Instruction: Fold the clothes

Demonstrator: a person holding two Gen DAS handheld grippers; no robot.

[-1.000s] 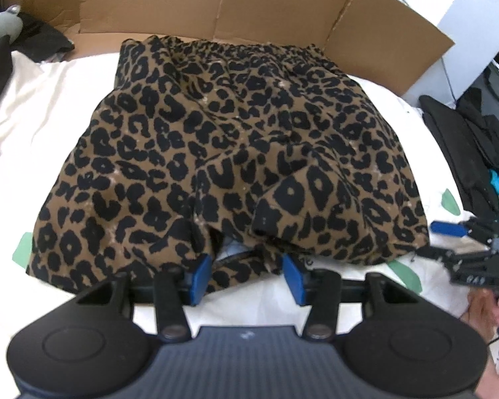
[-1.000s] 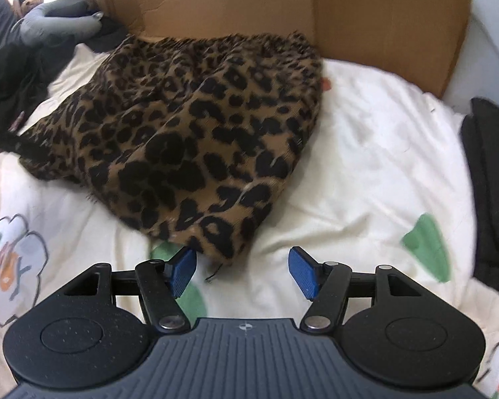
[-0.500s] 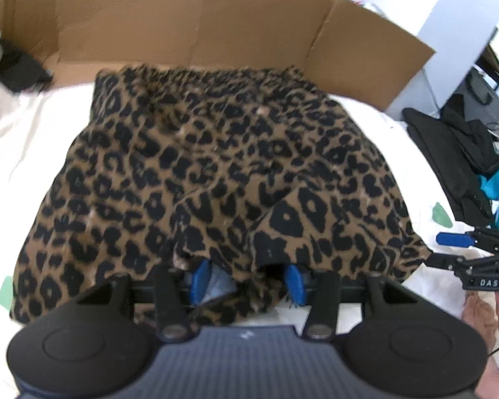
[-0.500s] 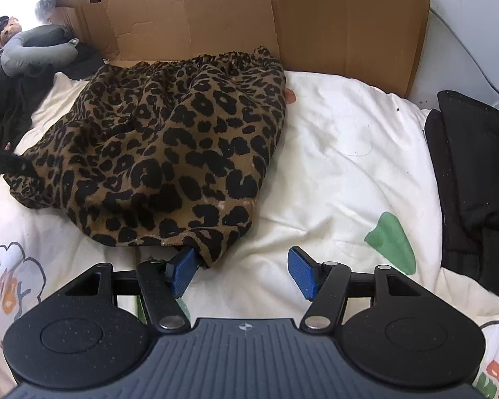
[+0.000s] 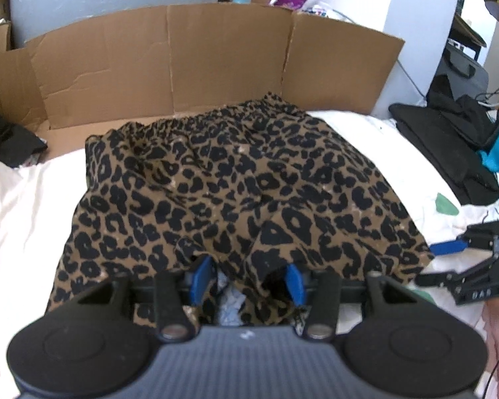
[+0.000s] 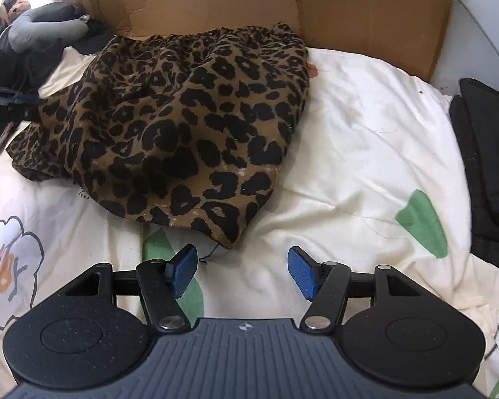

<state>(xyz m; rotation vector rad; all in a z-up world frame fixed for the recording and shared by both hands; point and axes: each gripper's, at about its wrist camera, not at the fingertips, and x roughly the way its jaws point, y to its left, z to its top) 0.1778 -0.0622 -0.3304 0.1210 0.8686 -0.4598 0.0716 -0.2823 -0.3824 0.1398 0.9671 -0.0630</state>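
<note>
I keep the left claw [image 5: 246, 279] over the near hem of the leopard shorts [image 5: 236, 186], cloth between its parted pads but grip unclear, the shorts spread mid-bed, waistband to the far edge; right claw [image 6: 243, 271] waits apart and empty beside the hem corner.

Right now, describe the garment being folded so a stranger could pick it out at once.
Find the brown cardboard sheet standing at the far edge of the cream printed bedspread. Just in front of it lies the leopard-print garment, its gathered waistband towards the cardboard. It is the only brown, black-spotted fabric here; the nearby black clothes are plain.
</note>
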